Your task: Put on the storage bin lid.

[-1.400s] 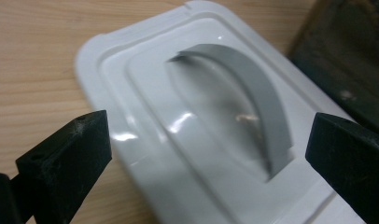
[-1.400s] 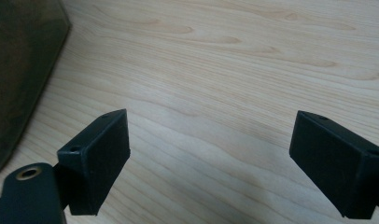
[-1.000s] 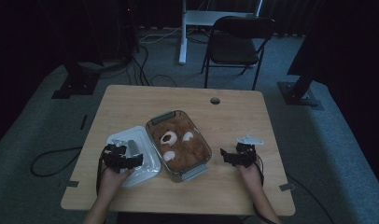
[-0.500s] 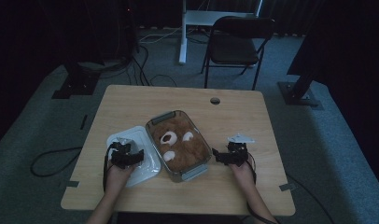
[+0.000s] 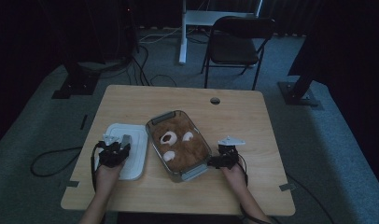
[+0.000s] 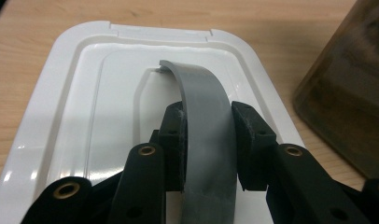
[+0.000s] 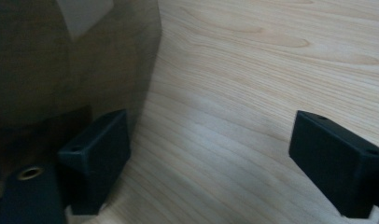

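A white lid [image 5: 136, 144] lies flat on the table to the left of a clear container [image 5: 151, 135] that holds a brown plush toy [image 5: 178, 147]. My left gripper [image 5: 118, 148] is over the lid. Its jaws have just been closing, and in the left gripper view the pads now press both sides of the lid's curved grey handle [image 6: 204, 107]; the lid [image 6: 85, 107] spreads out below. My right gripper [image 5: 215, 161] is at the container's near right corner. In the right gripper view it [image 7: 211, 149] stands open over bare wood, its left jaw beside the container's wall [image 7: 61, 70].
The container's side [image 6: 351, 93] is close to the right of the lid. A round cable hole [image 5: 215, 100] is near the table's far edge [image 5: 187, 87]. A folding chair [image 5: 239, 42] and floor cables [image 5: 131, 65] lie beyond it.
My left gripper's jaws have closed onto the grey handle of the lid. My right gripper has moved left across the table, up to the container's near right corner.
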